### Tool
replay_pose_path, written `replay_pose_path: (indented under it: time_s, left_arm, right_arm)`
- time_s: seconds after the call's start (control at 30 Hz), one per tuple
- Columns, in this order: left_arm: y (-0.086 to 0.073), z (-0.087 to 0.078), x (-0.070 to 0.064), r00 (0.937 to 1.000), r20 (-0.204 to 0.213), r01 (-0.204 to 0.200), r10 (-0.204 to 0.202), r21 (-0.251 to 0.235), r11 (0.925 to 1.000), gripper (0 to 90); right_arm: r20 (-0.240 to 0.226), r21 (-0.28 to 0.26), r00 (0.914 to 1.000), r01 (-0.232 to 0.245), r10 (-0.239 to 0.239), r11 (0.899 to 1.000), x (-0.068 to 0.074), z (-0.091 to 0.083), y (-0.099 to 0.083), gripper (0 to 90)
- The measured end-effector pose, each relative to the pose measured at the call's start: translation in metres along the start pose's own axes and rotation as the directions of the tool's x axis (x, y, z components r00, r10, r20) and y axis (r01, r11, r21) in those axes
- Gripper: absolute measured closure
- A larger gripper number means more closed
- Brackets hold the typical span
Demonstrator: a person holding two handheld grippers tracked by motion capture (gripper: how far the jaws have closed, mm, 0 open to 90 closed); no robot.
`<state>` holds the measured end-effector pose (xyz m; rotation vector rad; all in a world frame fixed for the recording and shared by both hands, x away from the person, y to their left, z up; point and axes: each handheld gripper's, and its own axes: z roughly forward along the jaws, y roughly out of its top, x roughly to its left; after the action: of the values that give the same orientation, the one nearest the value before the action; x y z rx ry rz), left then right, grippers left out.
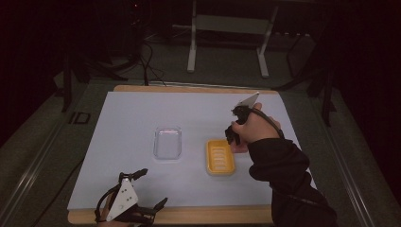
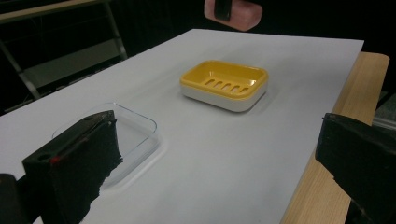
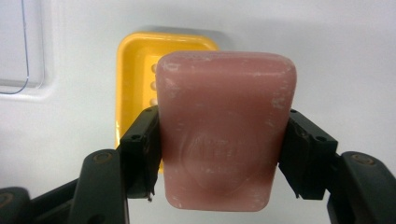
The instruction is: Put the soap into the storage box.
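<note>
- The pink soap bar is clamped between the two black jaws of the right tool, which press on its two long sides; an embossed stamp shows on its broad face.
- In the left gripper view the soap bar hangs in the air above the worktop, beyond the soap dish, touching nothing beneath it.
- In the high view the right tool sits in the person's right hand, just beside the far right corner of the soap dish, with the pink bar peeking out below the hand.
- The yellow soap dish lies directly under and behind the bar in the right gripper view; it has a slotted yellow tray seated in a white base and holds nothing.
- A clear plastic lid lies flat just left of the soap dish, apart from it.
- Both rest on a pale sheet that covers a wooden worktop.
- The left tool rests at the near edge of the worktop, well apart from the dish, its jaws spread wide and gripping nothing.
</note>
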<state>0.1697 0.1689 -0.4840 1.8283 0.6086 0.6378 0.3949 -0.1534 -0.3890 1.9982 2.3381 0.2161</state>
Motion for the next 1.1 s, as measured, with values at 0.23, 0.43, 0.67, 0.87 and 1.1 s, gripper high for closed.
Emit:
replay_pose_path:
  time_s: [0.23, 0.43, 0.67, 0.87, 1.1]
  left_arm:
    - [0.0, 0.0, 0.0, 1.0, -0.002, -0.001, 0.001, 0.002, 1.0, 0.4]
    - [0.0, 0.0, 0.0, 1.0, -0.001, -0.002, 0.002, 0.0, 1.0, 0.4]
    - [0.0, -0.001, 0.0, 1.0, -0.002, -0.003, 0.003, 0.001, 1.0, 0.4]
    - [0.0, -0.001, 0.0, 1.0, 0.0, -0.004, 0.004, -0.001, 1.0, 0.4]
    - [0.0, -0.001, 0.0, 1.0, 0.002, -0.006, 0.006, 0.0, 1.0, 0.4]
  right_arm:
    - [-0.036, 0.016, 0.9994, 0.0, 0.001, 1.0, 0.014, 0.014, -0.005, 37.5]
    - [-0.065, 0.036, 0.9979, 0.003, 0.0, 0.999, 0.021, 0.029, -0.007, 37.4]
    - [-0.082, 0.07, 0.9965, -0.007, 0.012, 0.998, 0.026, 0.057, -0.009, 37.5]
    - [-0.081, 0.093, 0.9964, -0.019, 0.027, 0.995, 0.027, 0.077, -0.008, 37.4]
    - [-0.08, 0.084, 0.9957, -0.04, 0.047, 0.996, 0.031, 0.085, -0.005, 37.3]
